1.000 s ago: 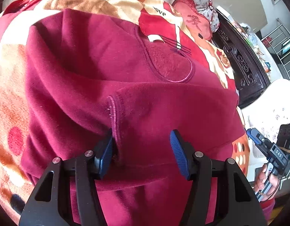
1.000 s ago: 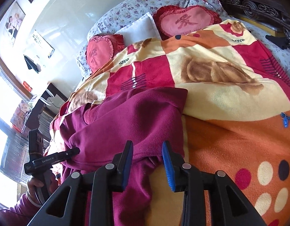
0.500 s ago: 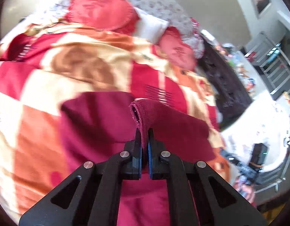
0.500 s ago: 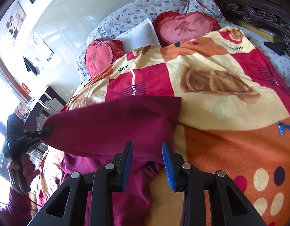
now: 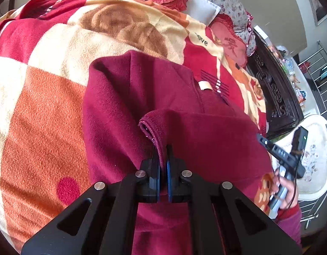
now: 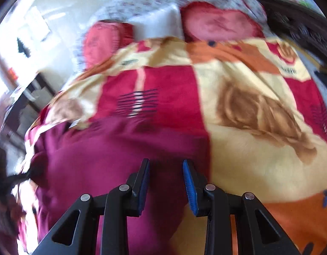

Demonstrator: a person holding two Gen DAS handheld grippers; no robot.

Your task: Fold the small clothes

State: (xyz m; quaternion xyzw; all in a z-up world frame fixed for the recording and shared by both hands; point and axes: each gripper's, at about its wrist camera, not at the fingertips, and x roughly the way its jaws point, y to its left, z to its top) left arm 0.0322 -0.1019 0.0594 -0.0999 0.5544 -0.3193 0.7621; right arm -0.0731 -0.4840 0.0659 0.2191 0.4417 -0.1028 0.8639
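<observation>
A maroon fleece garment [image 5: 125, 97] lies spread on a patterned blanket [image 5: 42, 110] on a bed. My left gripper [image 5: 162, 148] is shut on the ribbed cuff of its sleeve [image 5: 150, 127], lifted and drawn across the garment's body. A small white label [image 5: 204, 85] marks the neck. In the blurred right wrist view the same garment [image 6: 104, 155] fills the lower left, and my right gripper [image 6: 166, 163] hovers over its right part, jaws apart with nothing pinched. The right gripper also shows in the left wrist view [image 5: 278, 150], held by a hand [image 5: 284, 187].
Heart-shaped red cushions [image 5: 233, 42] and a white pillow [image 5: 202, 8] lie at the head of the bed. A dark carved bed frame [image 5: 275, 97] runs along the right. A white upholstered seat [image 5: 314, 159] stands beyond it. Bare blanket [image 6: 258, 140] stretches right of the garment.
The left gripper closed on the sleeve cuff, lifted it and carried it over the garment. The right gripper swept toward the garment, its view now blurred, with jaws unchanged.
</observation>
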